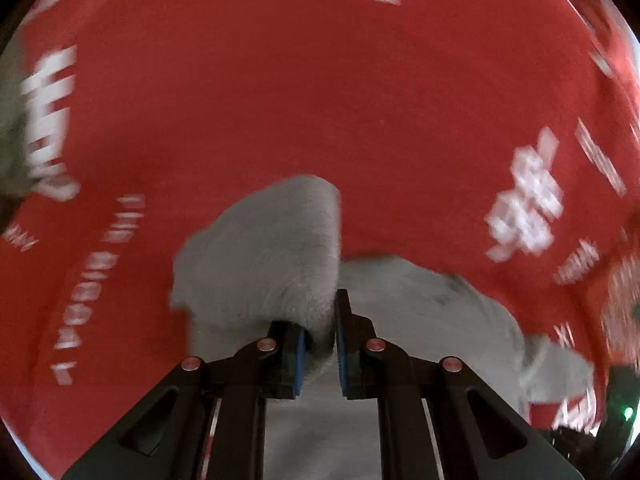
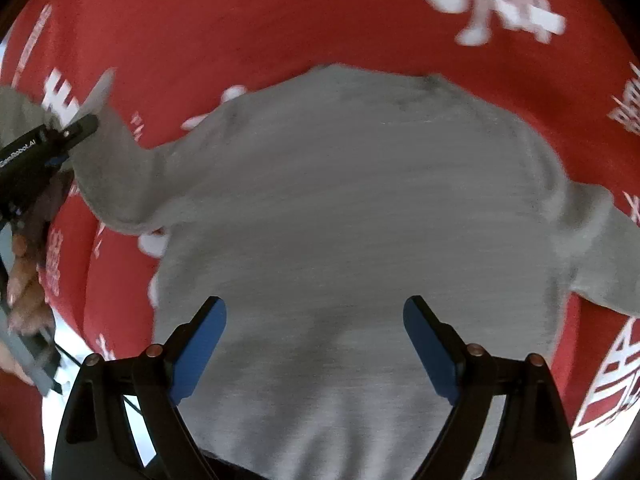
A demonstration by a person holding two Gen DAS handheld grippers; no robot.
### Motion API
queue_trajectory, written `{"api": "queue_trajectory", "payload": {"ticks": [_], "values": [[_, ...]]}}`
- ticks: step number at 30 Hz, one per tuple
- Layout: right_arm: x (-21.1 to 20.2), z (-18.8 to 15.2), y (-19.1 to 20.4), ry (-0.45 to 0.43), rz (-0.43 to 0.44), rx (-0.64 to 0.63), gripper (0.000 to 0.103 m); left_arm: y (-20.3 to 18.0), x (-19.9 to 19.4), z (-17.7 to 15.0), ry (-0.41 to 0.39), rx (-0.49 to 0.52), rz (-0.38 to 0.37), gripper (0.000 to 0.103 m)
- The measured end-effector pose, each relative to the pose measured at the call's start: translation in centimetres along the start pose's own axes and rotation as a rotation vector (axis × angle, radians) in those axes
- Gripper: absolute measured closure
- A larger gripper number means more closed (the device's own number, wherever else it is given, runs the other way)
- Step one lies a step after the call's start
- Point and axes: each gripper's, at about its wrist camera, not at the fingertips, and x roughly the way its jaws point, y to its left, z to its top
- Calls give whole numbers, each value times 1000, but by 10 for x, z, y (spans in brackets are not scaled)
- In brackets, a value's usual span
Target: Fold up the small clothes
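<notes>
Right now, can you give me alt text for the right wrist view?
The right claw hangs open above a grey shirt spread on a red cloth with white print. At far left, the left claw grips one sleeve.

One grey shirt [image 2: 352, 208] lies on one red cloth [image 2: 248, 32] printed with white characters. Two sleeves show on the shirt, the left sleeve [image 2: 116, 168] and the right sleeve [image 2: 604, 256]. Two grippers are in view: the left gripper [image 1: 322, 344] and the right gripper [image 2: 316, 344], each with two blue-padded fingers.
</notes>
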Motion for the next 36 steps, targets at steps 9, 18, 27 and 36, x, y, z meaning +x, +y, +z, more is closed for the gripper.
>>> {"api": "queue_trajectory", "payload": {"ticks": [9,18,27,36], "values": [[-3,-14,-124,15,-41,201,11,-96,92,-64,252,142,87,77],[1,21,-94,-21,-24,75,11,-21,12,-61,179,58,258,26],[70,116,75,-86,-30,-372,11,65,42,-80,260,-105,361,25],[67,136,60,-179,-28,-252,93,65,51,-80,271,-94,360,19]]}}
